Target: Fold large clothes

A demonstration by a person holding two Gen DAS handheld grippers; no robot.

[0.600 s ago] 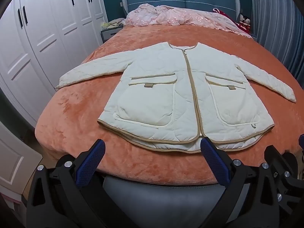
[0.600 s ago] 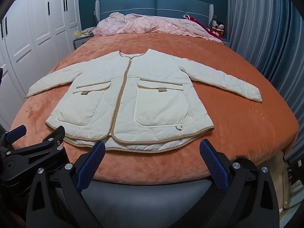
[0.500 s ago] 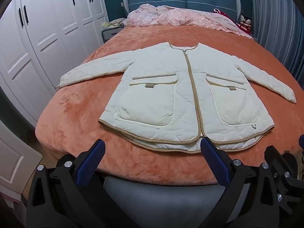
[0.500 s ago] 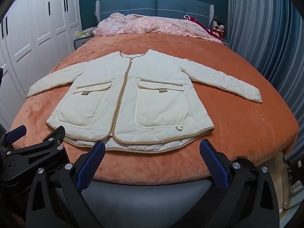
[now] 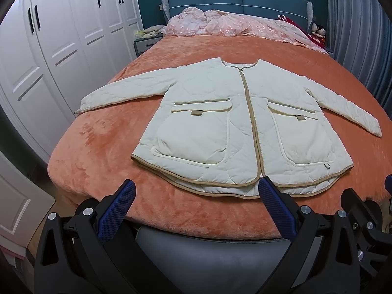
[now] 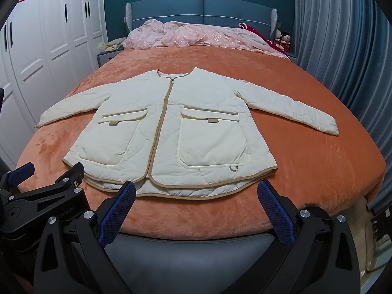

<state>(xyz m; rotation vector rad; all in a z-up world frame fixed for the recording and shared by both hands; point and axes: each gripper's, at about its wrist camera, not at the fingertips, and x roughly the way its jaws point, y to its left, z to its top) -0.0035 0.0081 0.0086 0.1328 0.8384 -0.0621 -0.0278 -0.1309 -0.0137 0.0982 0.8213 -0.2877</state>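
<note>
A cream quilted jacket (image 5: 235,127) with tan trim and two front pockets lies flat, front up, on an orange bed cover (image 5: 98,152), both sleeves spread out. It also shows in the right wrist view (image 6: 171,127). My left gripper (image 5: 196,196) is open and empty, just short of the jacket's hem at the foot of the bed. My right gripper (image 6: 196,196) is open and empty, also just short of the hem. The left gripper's body shows at the left of the right wrist view (image 6: 44,191).
A pink quilt (image 5: 235,27) is bunched at the blue headboard (image 5: 240,0). White wardrobes (image 5: 56,49) stand to the left, a nightstand (image 5: 144,44) beside them. Blue curtains (image 6: 343,49) hang to the right. The grey bed frame edge (image 5: 208,252) is below my fingers.
Both views have shifted very slightly forward and up toward the bed. The jacket has not moved and both grippers stay open.
</note>
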